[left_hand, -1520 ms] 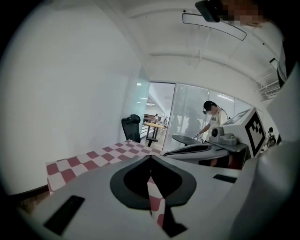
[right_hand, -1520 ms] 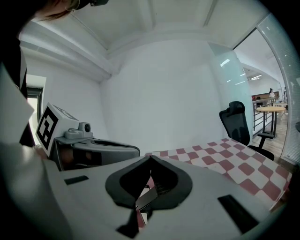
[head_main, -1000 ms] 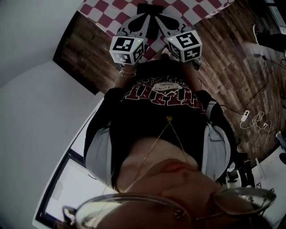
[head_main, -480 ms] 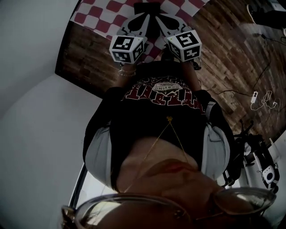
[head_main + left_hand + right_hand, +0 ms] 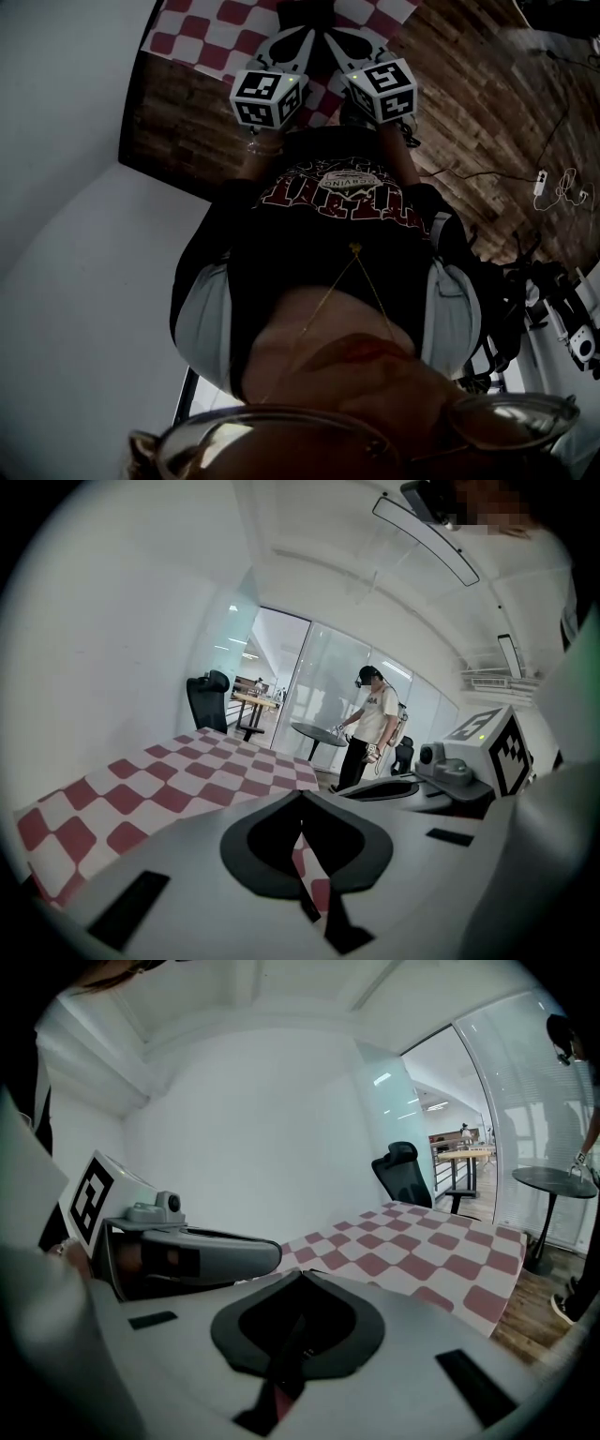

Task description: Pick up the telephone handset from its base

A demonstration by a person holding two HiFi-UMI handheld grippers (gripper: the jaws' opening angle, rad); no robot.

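We read this as an office: glass partition walls [image 5: 323, 667], black swivel chair [image 5: 403, 1174], round table [image 5: 553, 1181], desks [image 5: 466, 1156] behind the glass, wood floor [image 5: 469, 112].

The left gripper [image 5: 301, 799] and right gripper [image 5: 300, 1277] share one build: broad pale grey fingers [image 5: 178, 850], a black spade-shaped recess just behind the tips, and small black rectangular slots further back. Well behind the fingers each carries a white cube [image 5: 267, 97] printed with black square markers (a small green light glows on one edge). Behind the cubes come a thin bracelet [image 5: 265, 148], a black T-shirt [image 5: 328, 262] with a red-and-white chest print, pale grey sleeves [image 5: 199, 319], and a fine chain necklace [image 5: 354, 248].
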